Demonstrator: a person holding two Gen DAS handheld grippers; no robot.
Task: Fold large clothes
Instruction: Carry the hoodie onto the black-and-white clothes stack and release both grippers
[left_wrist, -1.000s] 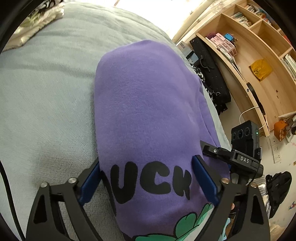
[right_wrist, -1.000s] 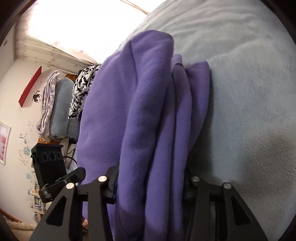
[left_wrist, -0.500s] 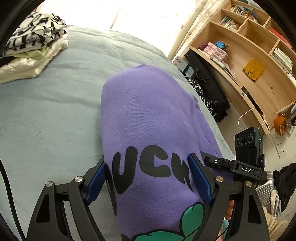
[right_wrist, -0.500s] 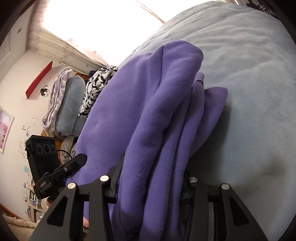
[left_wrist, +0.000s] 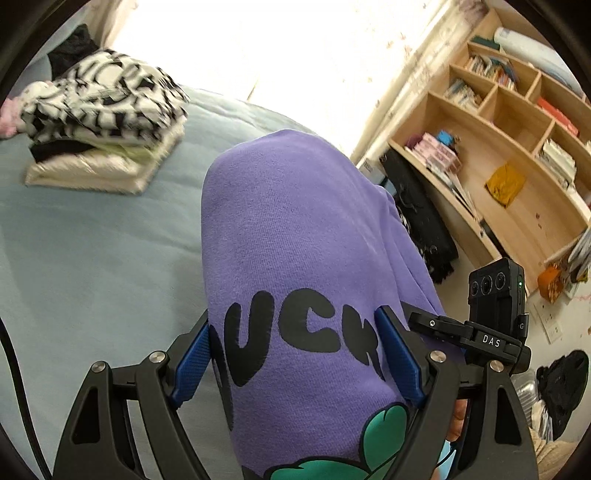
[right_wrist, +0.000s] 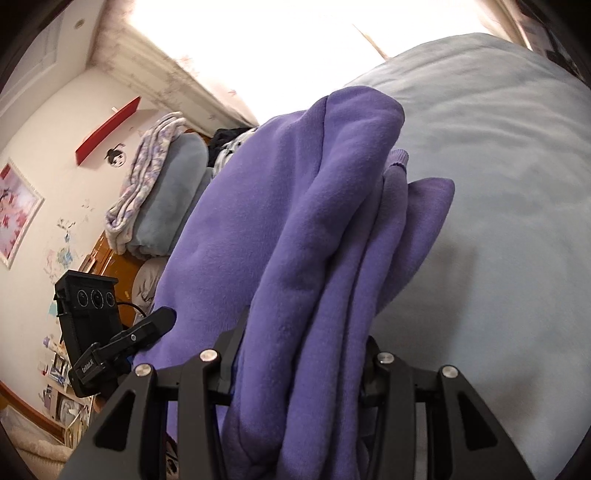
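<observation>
my worry is the far end of the folded purple fleece sweatshirt with black lettering (left_wrist: 295, 240): it hangs forward past both claws, so a quick swing could let the layers slide open, and a loose cuff (right_wrist: 397, 160) already pokes out on the right side. the left gripper (left_wrist: 295, 354) has its blue pads pressed wide against both sides of the bundle, across the lettering. the right gripper (right_wrist: 299, 354) is clamped narrower on the stacked edge layers. if either lets go first, i'd expect the bundle to sag and unfold. the sweatshirt sits between both pairs of fingers, above the pale blue bed cover (left_wrist: 92, 240), near a stack of folded clothes (left_wrist: 103, 125).
</observation>
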